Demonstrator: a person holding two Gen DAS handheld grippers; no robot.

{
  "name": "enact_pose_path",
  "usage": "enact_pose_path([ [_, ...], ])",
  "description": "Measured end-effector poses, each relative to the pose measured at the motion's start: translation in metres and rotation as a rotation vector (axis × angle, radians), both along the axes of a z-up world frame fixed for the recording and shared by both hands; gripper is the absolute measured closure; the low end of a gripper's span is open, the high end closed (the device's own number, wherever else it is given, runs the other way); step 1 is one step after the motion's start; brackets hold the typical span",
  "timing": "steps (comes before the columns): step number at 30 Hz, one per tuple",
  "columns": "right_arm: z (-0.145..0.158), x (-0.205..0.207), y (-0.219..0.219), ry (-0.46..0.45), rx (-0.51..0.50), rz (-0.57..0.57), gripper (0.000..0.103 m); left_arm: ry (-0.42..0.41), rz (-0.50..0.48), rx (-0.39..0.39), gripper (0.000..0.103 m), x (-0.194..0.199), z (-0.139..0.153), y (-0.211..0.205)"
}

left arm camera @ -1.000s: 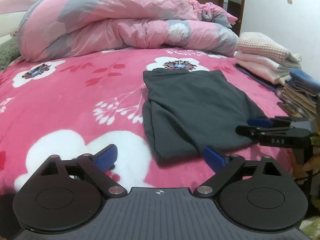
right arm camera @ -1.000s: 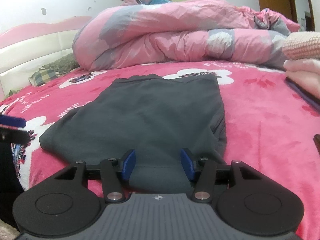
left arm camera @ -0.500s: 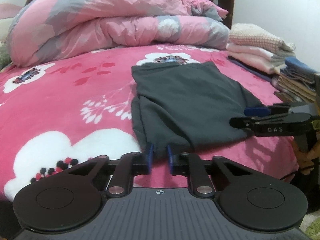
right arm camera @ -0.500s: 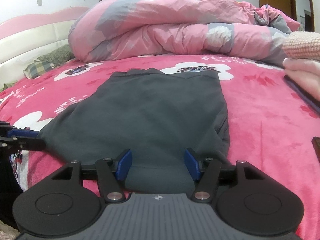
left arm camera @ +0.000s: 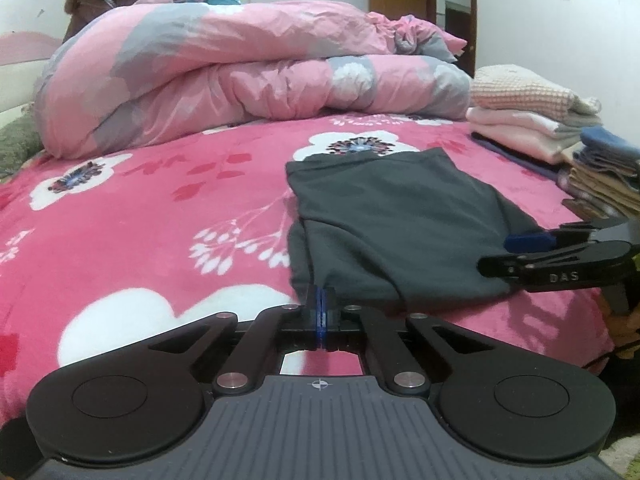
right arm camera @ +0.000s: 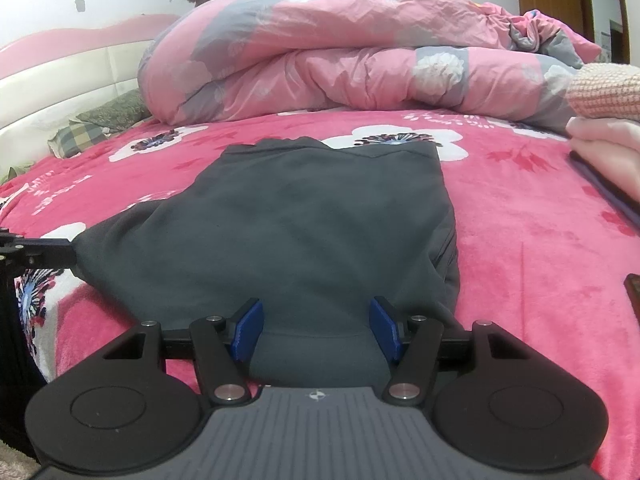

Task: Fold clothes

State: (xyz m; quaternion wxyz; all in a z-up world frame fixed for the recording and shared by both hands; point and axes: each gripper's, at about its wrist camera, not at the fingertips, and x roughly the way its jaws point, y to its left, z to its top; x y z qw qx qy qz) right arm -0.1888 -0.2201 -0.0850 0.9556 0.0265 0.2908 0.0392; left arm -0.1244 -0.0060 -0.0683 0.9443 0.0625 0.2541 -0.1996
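The dark grey garment lies mid-frame on your pink floral blanket. Your left gripper pinches its lower-left corner; your right gripper straddles the near hem, fingers spread apart.

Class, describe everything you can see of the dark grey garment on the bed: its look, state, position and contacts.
The dark grey garment is a plain, soft-looking knit, already folded into a rough rectangle with doubled layers along its side edges. It lies flat on the pink flowered bedspread, in front of the rolled quilt. The left gripper is shut on its near left corner. The right gripper is open, its blue fingers straddling the near hem.
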Motion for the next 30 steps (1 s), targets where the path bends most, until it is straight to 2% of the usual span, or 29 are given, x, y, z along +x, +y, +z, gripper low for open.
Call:
enact_pose_path([
  [6, 0.000, -0.001, 0.001, -0.003, 0.002, -0.001, 0.041, -0.023, 0.020, 0.029, 0.103, 0.007, -0.001, 0.009],
  [17, 0.000, -0.001, 0.000, -0.002, 0.001, 0.002, 0.041, 0.022, 0.010, 0.058, 0.103, 0.013, -0.001, 0.032],
  [19, -0.001, -0.001, 0.000, -0.003, 0.001, 0.002, 0.041, 0.062, 0.042, -0.010, 0.103, 0.019, 0.003, 0.047],
  [21, -0.001, -0.001, 0.000, -0.004, 0.002, 0.002, 0.041, 0.129, 0.044, -0.147, 0.103, 0.030, 0.006, 0.059],
  [23, -0.001, -0.001, 0.000, -0.004, 0.002, 0.002, 0.041, 0.195, 0.030, -0.294, 0.095, 0.041, 0.007, 0.067],
  [25, -0.002, 0.000, 0.000, -0.004, 0.001, 0.002, 0.040, 0.235, 0.004, -0.400, 0.066, 0.051, 0.007, 0.065],
  [27, -0.002, 0.000, 0.001, -0.002, 0.000, 0.001, 0.040, 0.278, -0.022, -0.466, 0.059, 0.062, 0.004, 0.057],
  [30, -0.001, 0.001, 0.000, 0.000, -0.003, 0.001, 0.040, 0.318, -0.021, -0.464, 0.061, 0.077, -0.005, 0.043],
])
